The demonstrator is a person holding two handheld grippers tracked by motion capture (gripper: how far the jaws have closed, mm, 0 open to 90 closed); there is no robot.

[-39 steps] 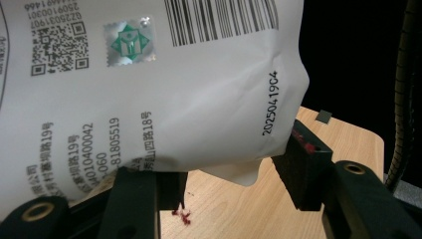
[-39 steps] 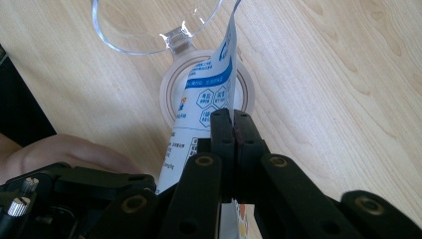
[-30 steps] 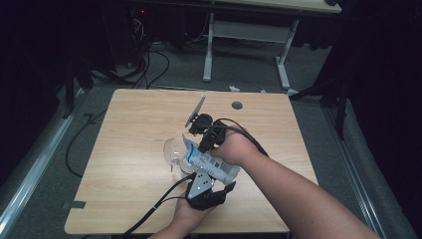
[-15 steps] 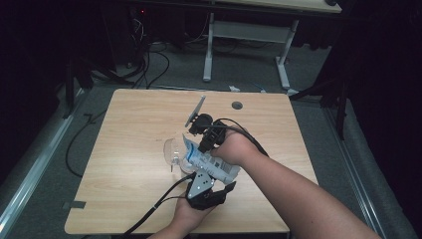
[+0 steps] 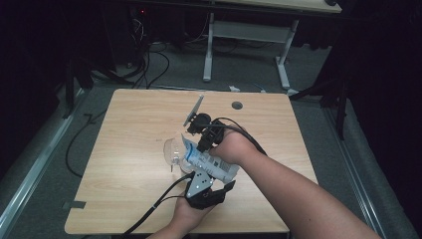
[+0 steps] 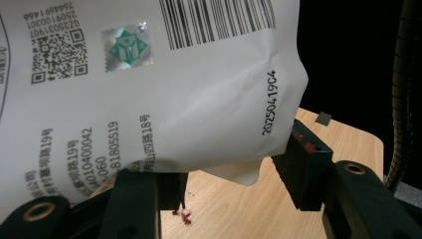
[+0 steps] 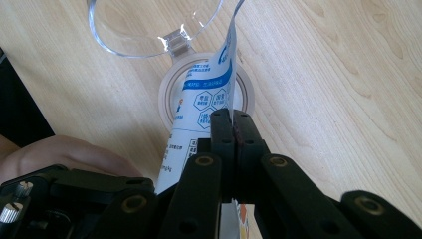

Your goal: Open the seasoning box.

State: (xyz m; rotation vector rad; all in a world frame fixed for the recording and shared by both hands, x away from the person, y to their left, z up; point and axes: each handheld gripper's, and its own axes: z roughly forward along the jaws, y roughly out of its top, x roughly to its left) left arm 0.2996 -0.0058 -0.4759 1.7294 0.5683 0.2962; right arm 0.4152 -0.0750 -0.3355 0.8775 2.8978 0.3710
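A white and blue pouch hangs tilted above the wooden table, held between both grippers. My left gripper is closed on its bulging lower end; in the left gripper view the pouch with barcode and date print sits between the pads of my left gripper. My right gripper is shut on the pouch's thin upper edge, its jaws pressed together around it. Under the pouch's mouth stands a round clear container with its hinged clear lid flipped open.
A few red crumbs lie on the table under the left gripper. The table has a round cable hole near its far edge. A white desk frame and floor cables lie beyond the table.
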